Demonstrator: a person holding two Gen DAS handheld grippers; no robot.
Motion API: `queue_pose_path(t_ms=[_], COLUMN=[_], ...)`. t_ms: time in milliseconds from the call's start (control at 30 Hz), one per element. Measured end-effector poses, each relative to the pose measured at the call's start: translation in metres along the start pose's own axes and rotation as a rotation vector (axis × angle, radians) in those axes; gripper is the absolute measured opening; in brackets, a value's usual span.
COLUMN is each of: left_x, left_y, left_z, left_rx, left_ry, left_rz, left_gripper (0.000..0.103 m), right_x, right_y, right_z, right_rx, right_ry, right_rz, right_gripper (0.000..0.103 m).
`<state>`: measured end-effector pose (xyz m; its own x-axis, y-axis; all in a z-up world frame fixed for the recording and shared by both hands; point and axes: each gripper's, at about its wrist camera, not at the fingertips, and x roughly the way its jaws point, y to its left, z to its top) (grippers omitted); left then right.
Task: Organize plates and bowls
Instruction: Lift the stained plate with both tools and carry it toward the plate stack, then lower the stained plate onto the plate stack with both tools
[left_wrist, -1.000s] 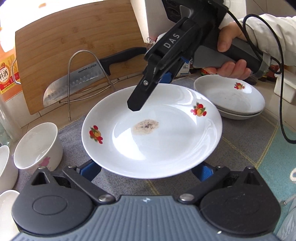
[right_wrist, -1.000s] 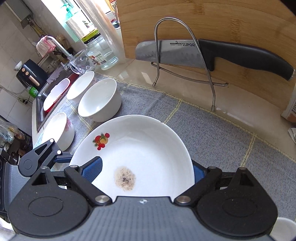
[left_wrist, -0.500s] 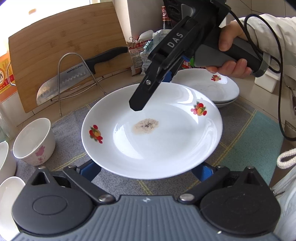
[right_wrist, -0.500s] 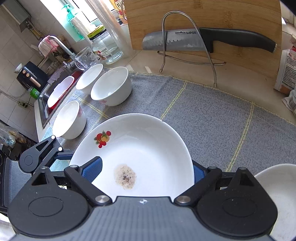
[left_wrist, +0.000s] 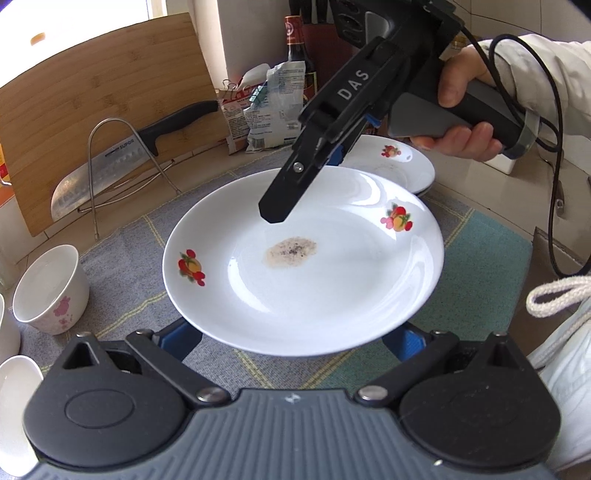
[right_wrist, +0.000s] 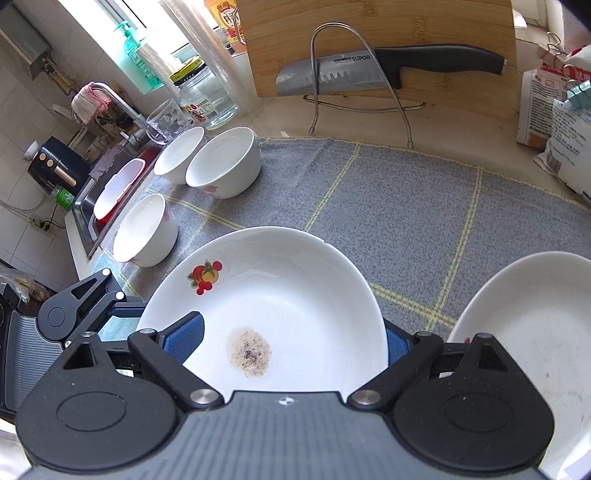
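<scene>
A white plate (left_wrist: 295, 280) with fruit decals and a brown stain hangs above the grey mat, carried by both grippers. My left gripper (left_wrist: 293, 338) has its jaws wide apart, and the plate's near rim rests across its blue pads. From the far side, my right gripper (left_wrist: 303, 184) holds the plate (right_wrist: 288, 295) slantwise. One pad (right_wrist: 184, 339) lies on the plate's face and the other sits behind the rim. A stack of matching plates (left_wrist: 391, 162) lies on the mat just beyond, at the lower right of the right wrist view (right_wrist: 535, 332).
Three white bowls (right_wrist: 221, 162) stand on the mat (right_wrist: 388, 206) near the sink (right_wrist: 110, 192) at the left. At the back a knife (right_wrist: 369, 68) sits in a wire rack against a bamboo cutting board (right_wrist: 406, 22). Food bags (left_wrist: 266, 107) and a bottle stand behind the stack.
Both grippers have carried the plate to the right across the mat. The plate stack has come closer, and the bowls and the knife rack have slid away to the left.
</scene>
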<state>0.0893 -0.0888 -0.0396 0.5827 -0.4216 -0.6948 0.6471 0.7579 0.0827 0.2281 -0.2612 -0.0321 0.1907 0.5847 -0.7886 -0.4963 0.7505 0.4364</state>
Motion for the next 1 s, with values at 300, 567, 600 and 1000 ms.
queue_pose_path(t_ms=[300, 567, 600, 1000], left_x=[0.008, 0.020, 0.022, 0.042], left_y=[-0.014, -0.025, -0.027, -0.042], left_z=[0.012, 0.025, 0.026, 0.045], left_rx=[0.060, 0.106, 0.113, 0.176], left_ry=[-0.004, -0.011, -0.012, -0.019], left_rz=[-0.065, -0.119, -0.126, -0.196], left_gripper=[0.102, 0.102, 0.102, 0.102], right_x=[-0.025, -0.044, -0.047, -0.073], right_y=[-0.015, -0.030, -0.032, -0.056], right_z=[-0.023, -0.040, -0.042, -0.065], right_rx=[0.062, 0.114, 0.120, 0.186], right_ry=[-0.035, -0.062, -0.065, -0.102], right_rz=[-0.040, -0.078, -0.083, -0.136], right_gripper=[0.098, 0.098, 0.098, 0.098])
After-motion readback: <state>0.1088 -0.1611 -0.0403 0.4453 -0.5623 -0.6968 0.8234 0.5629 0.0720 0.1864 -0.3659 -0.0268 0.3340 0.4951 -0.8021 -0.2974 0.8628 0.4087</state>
